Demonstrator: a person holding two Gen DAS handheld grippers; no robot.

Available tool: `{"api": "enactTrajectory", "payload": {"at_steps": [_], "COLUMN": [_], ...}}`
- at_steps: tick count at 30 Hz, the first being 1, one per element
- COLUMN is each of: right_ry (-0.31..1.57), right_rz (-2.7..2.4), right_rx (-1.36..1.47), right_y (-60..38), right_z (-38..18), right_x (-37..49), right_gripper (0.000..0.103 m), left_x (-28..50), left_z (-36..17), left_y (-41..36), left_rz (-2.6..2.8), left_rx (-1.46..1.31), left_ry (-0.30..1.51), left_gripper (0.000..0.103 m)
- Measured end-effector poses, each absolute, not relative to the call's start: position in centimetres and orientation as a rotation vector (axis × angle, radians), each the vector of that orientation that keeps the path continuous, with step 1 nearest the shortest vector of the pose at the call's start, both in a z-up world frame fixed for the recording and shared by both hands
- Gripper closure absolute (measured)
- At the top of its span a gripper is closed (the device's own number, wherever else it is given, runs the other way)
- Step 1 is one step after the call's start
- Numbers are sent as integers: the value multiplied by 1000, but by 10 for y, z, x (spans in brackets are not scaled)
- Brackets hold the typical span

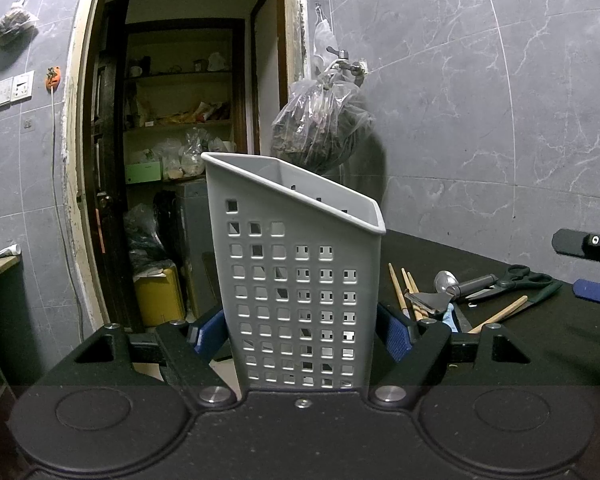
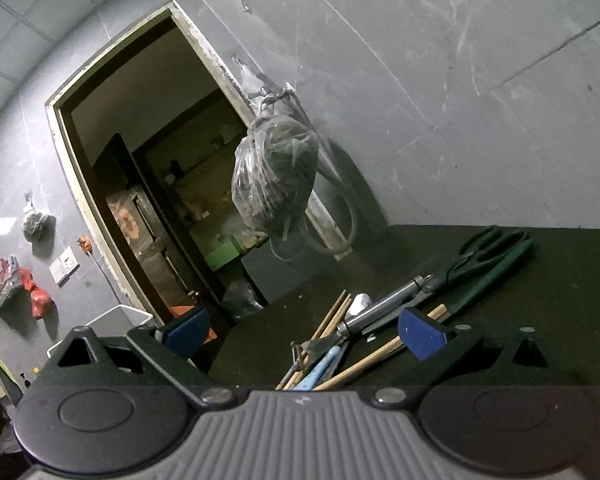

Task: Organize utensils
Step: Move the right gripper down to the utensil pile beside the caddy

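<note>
Caddy clamped between left gripper pads, upright, open top clear, at table edge. Utensil pile just right of caddy: chopsticks, scissors, metal-handled tool. Right gripper spread fully wide, empty, hovering over pile. Pick one item only, by handle, clear of crossings. Keep caddy steady for drop-in.

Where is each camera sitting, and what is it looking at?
Left wrist: sits on the left gripper, looking along its blue pads clamping the gray holder; doorway behind.
Right wrist: sits on the right gripper, open and tilted over the utensil pile.
Shared: scissors, hanging plastic bag, doorway. The left view also catches the right gripper's fingers.
</note>
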State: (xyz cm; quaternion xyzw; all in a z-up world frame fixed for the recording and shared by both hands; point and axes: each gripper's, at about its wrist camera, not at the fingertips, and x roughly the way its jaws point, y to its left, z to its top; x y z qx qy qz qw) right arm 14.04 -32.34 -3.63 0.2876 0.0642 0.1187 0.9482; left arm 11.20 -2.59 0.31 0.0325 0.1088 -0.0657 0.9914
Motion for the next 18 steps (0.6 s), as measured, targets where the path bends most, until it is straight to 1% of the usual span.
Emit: {"api": "enactTrajectory", "payload": {"at_steps": [9, 18], "right_ry": [133, 192], "right_rz": [204, 164], "right_rx": [596, 615], "right_y": [-318, -318], "right_z": [-40, -42], "right_x": [136, 144], "right_gripper": [0, 0], "left_x": [112, 111], "left_z": [0, 1], "left_y": [-29, -30], "left_rz": [-121, -118], "left_rx": [80, 84], "left_ry": [218, 218], "left_gripper": [23, 24]}}
